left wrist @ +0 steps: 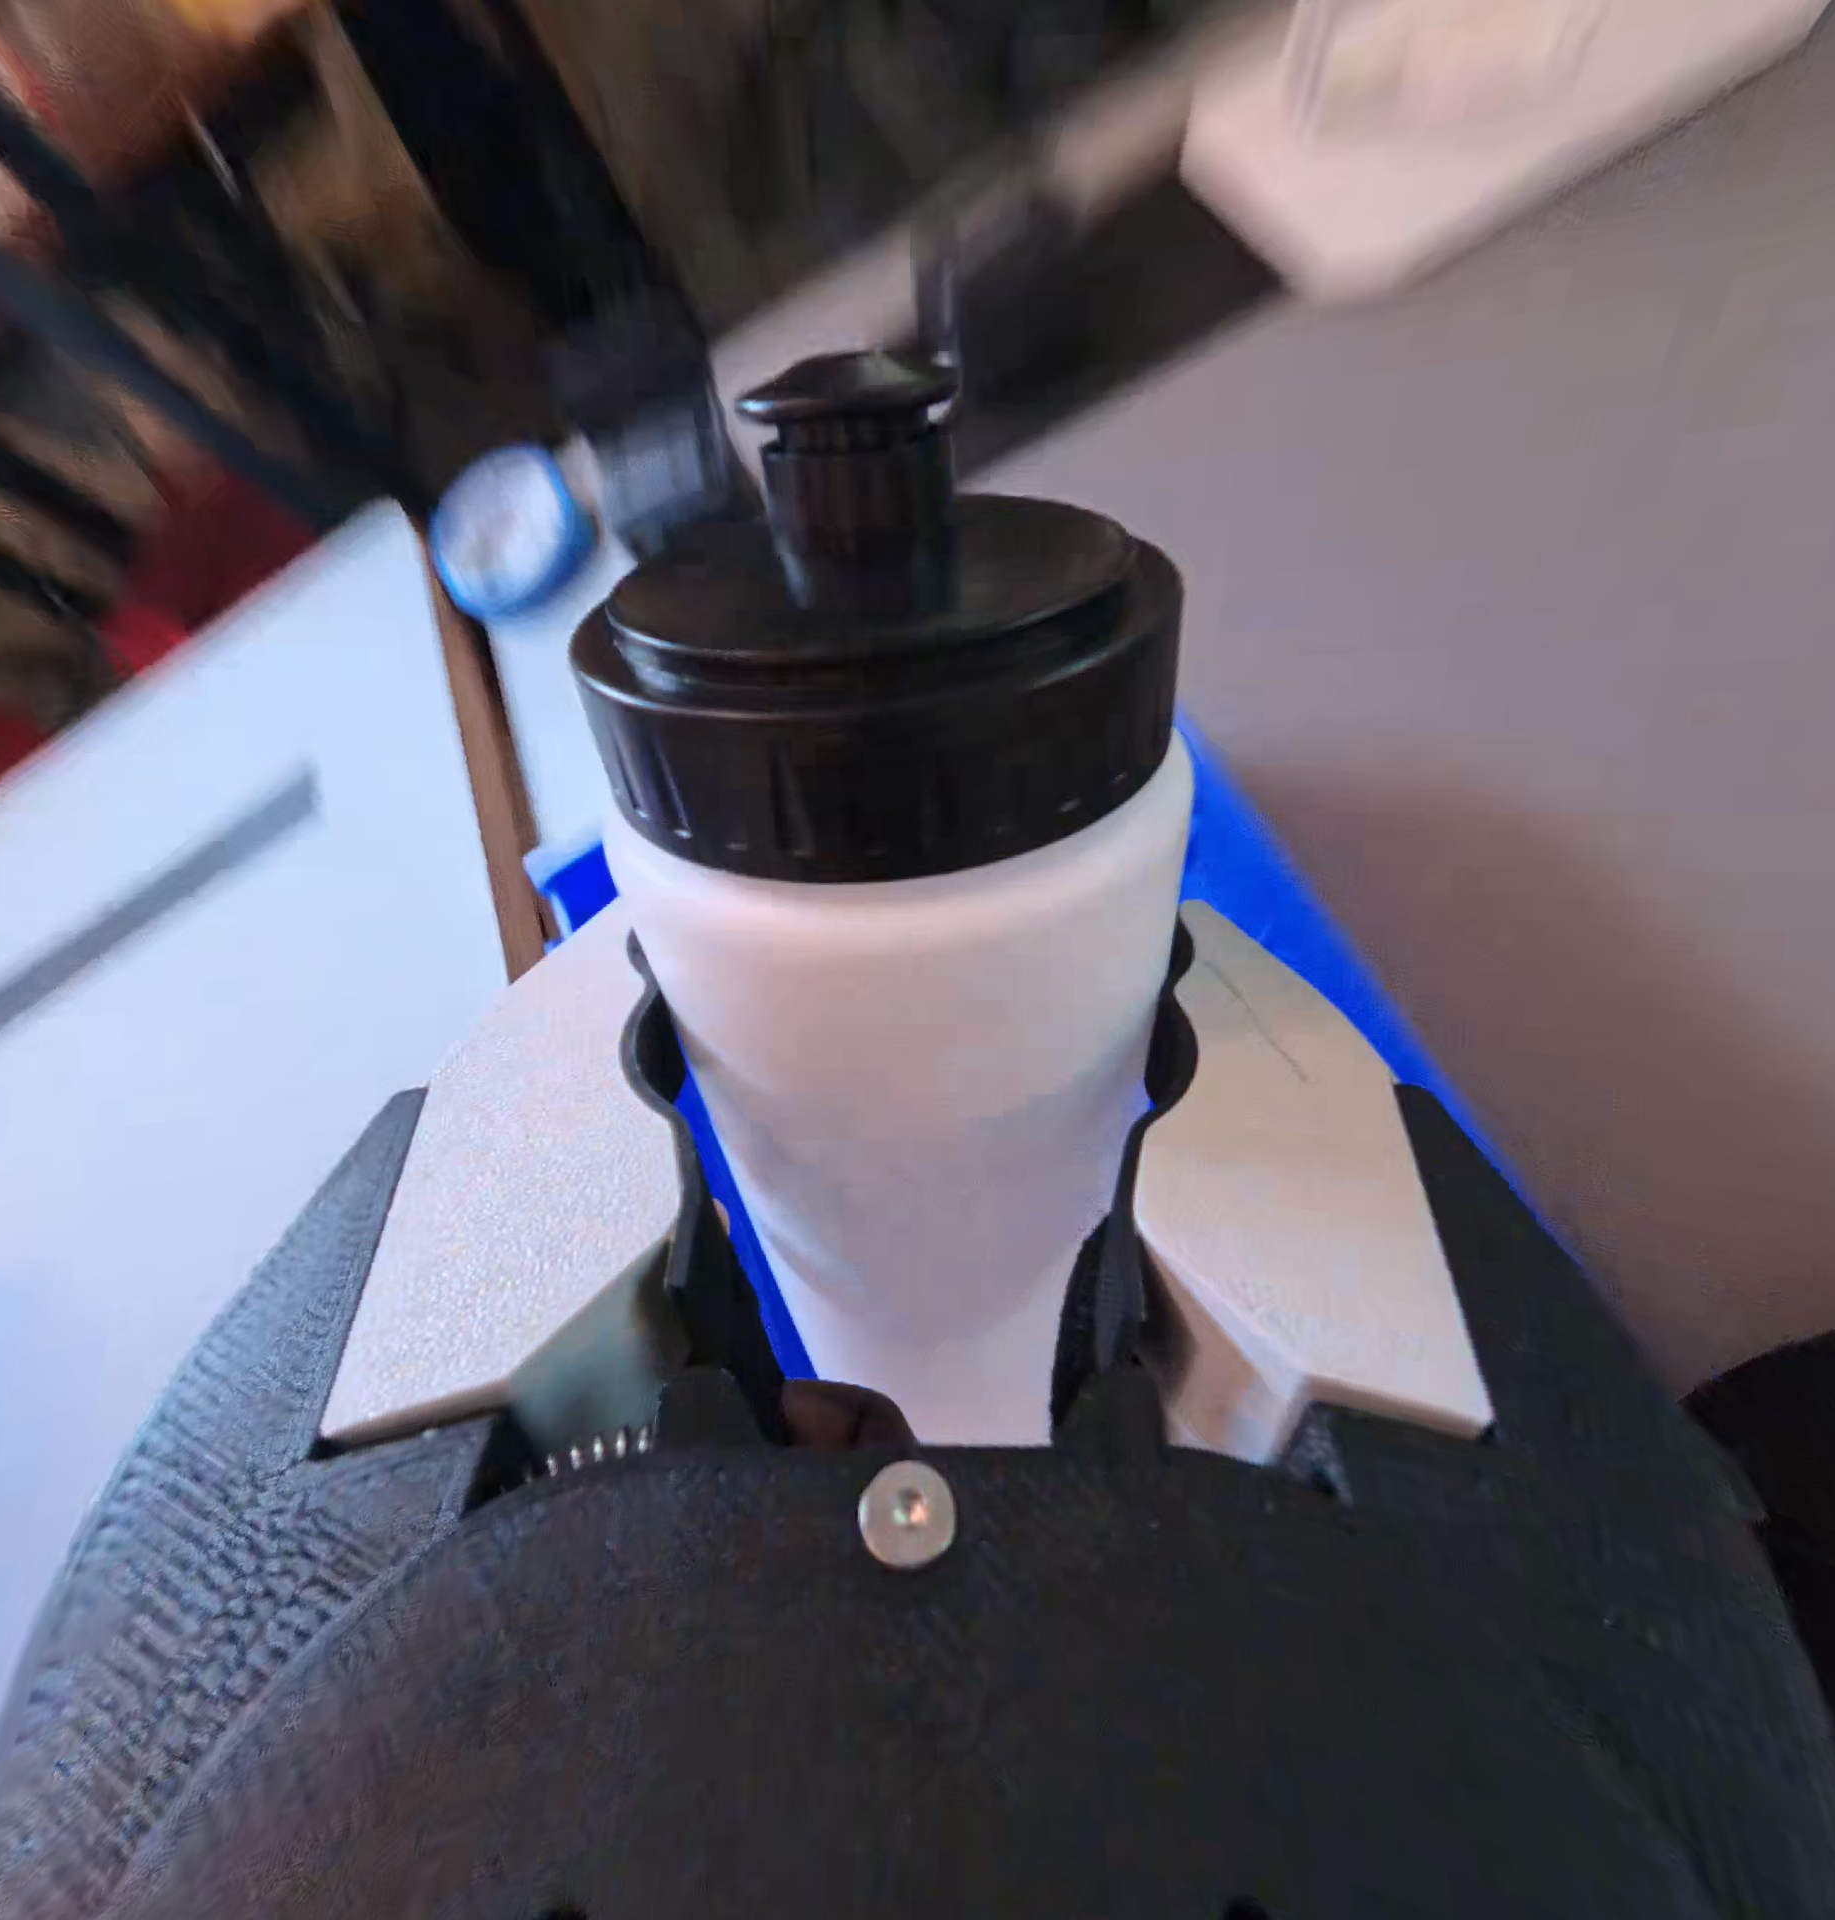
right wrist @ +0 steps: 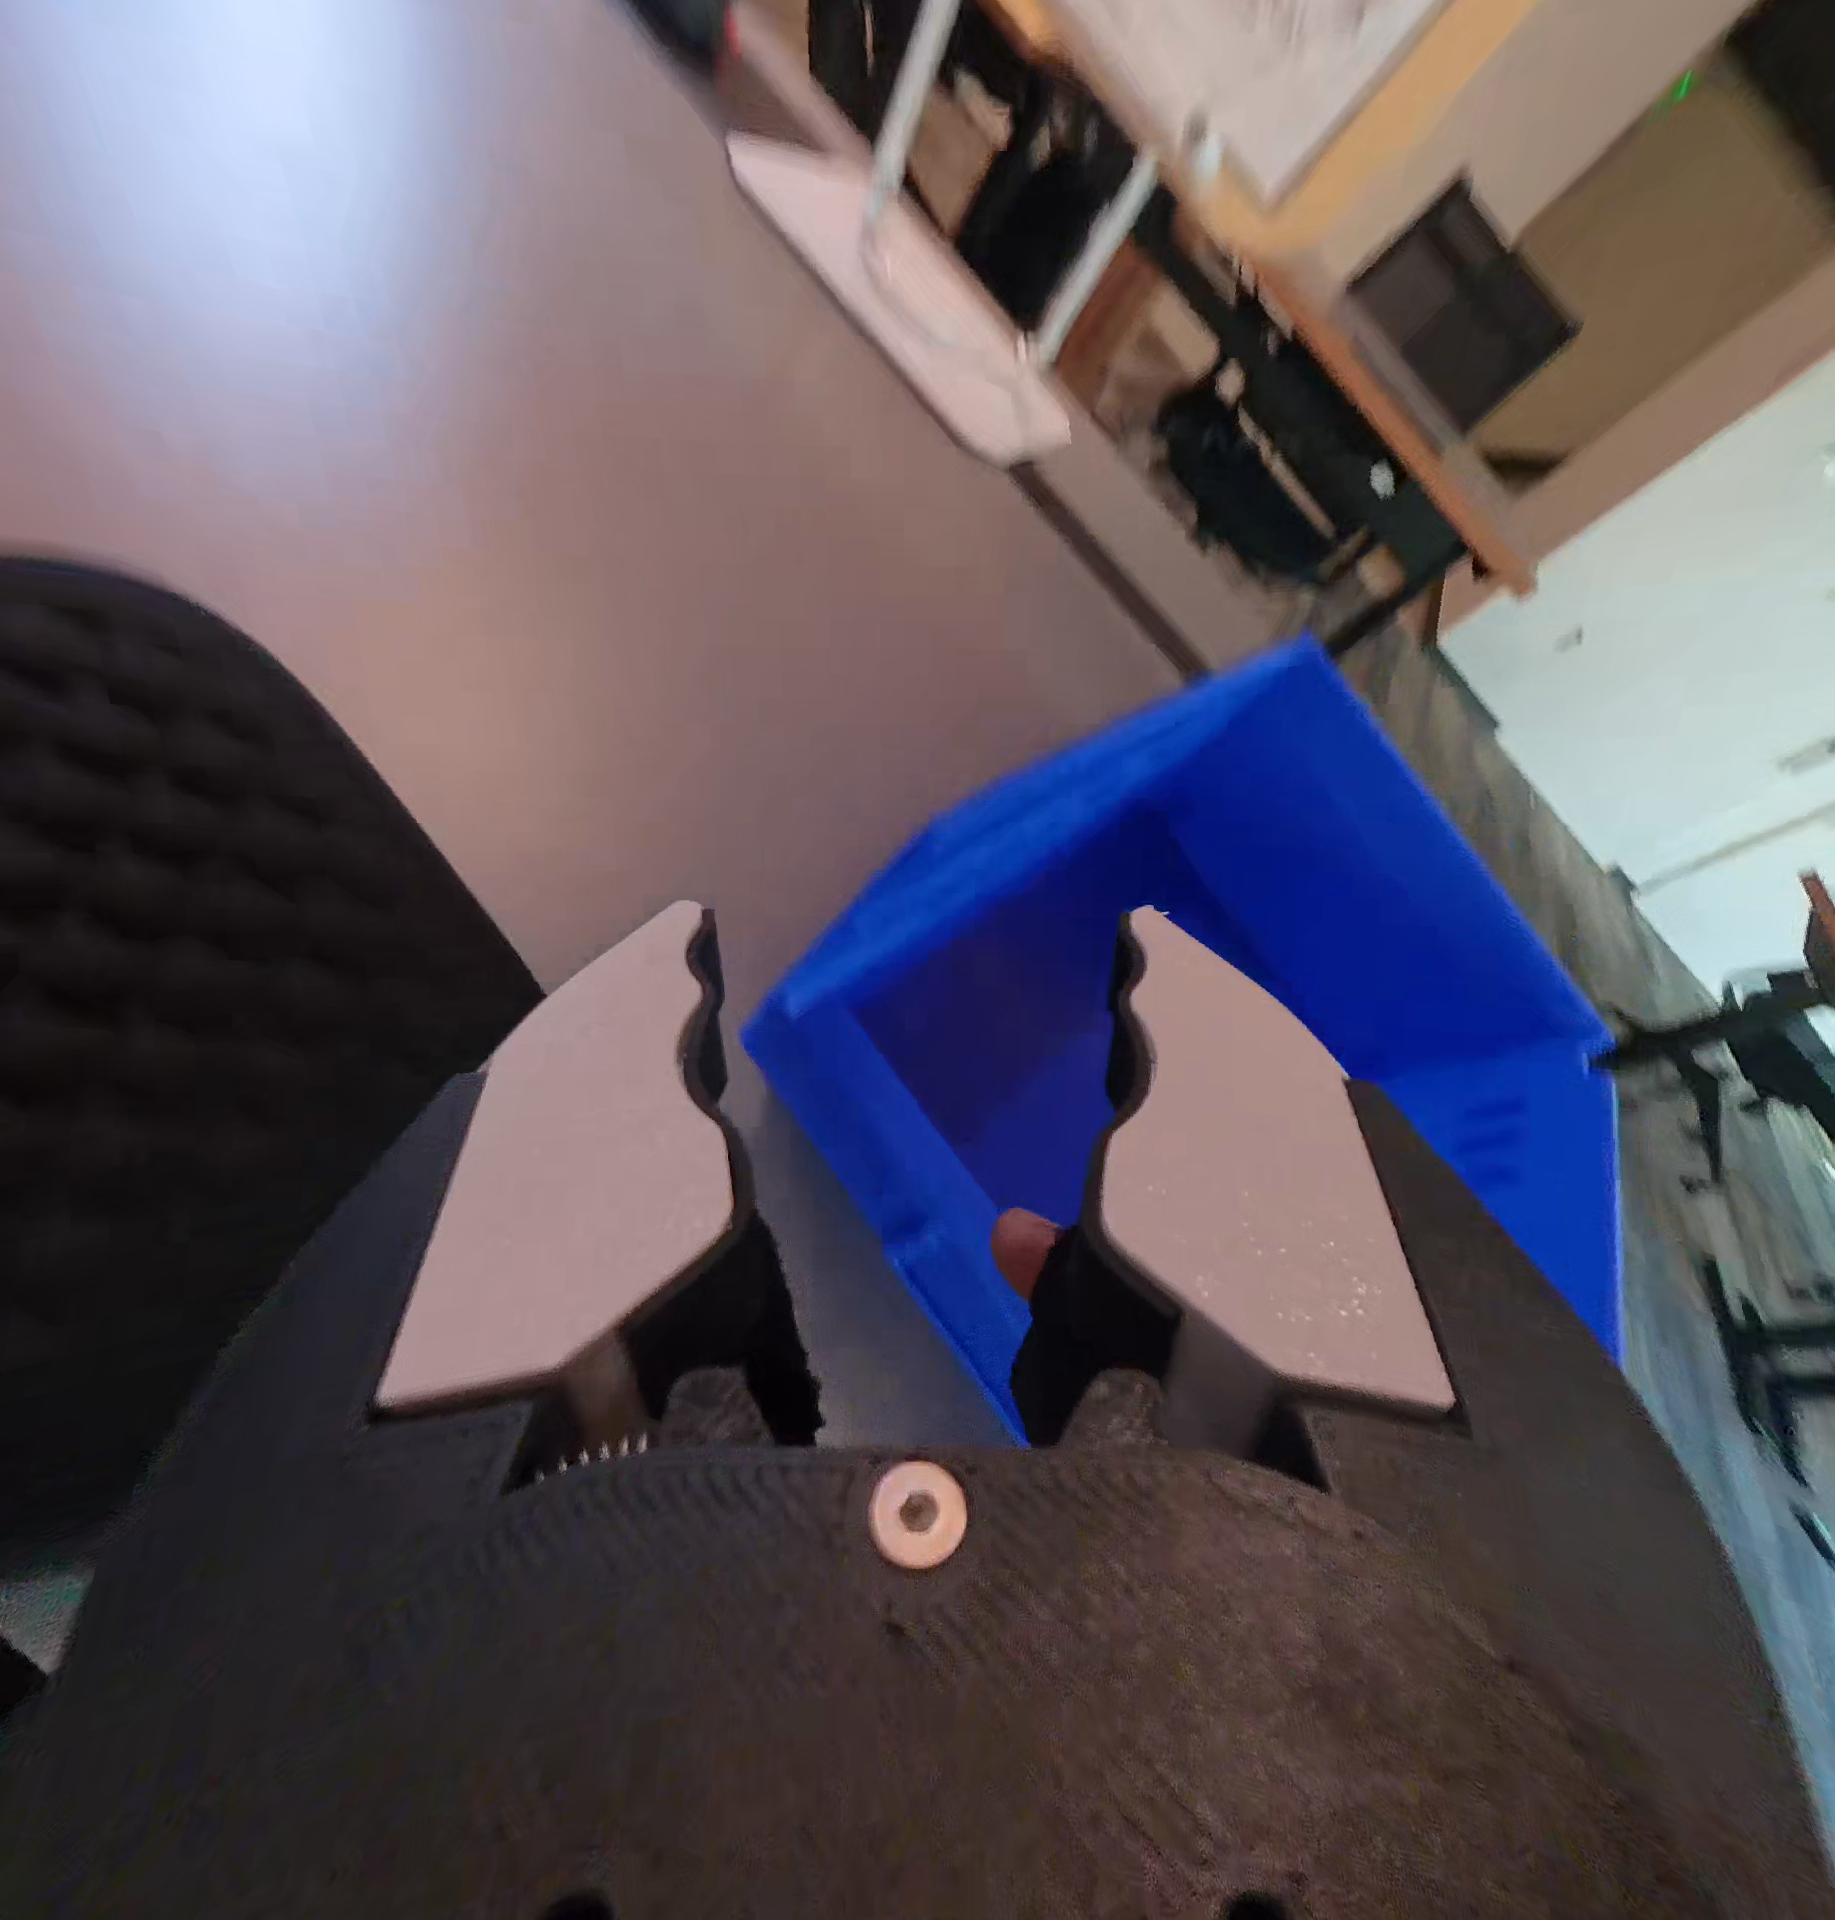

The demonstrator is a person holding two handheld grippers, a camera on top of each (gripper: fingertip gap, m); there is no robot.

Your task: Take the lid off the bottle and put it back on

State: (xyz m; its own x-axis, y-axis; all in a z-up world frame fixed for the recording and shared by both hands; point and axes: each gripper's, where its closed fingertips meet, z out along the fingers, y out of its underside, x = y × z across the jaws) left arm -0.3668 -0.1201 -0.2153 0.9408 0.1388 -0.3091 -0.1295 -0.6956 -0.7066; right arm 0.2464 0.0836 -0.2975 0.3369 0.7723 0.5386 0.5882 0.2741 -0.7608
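Bottle (left wrist: 908,1049), white with a black lid (left wrist: 877,717) screwed on, sits at the centre of the left wrist view, pinched at its narrow waist by the left gripper (left wrist: 908,1029); both fingers (left wrist: 539,1164) press against its sides. The lid's black pull spout (left wrist: 851,457) points toward the upper middle of the frame. Behind the bottle, parts of a blue bin (left wrist: 1277,894) show on either side, and the grey desk (left wrist: 1515,675) fills the right of the frame. The background at upper left is blurred.

In the right wrist view, the right gripper (right wrist: 918,1039) is spread with nothing between its fingers (right wrist: 580,1143). Just beyond it, at centre right, sits the blue bin (right wrist: 1256,894), open and seen from one corner, resting near the desk (right wrist: 425,416) edge. A black textured shape (right wrist: 165,883) fills the left edge of the frame. Floor and blurred furniture lie at the far right.
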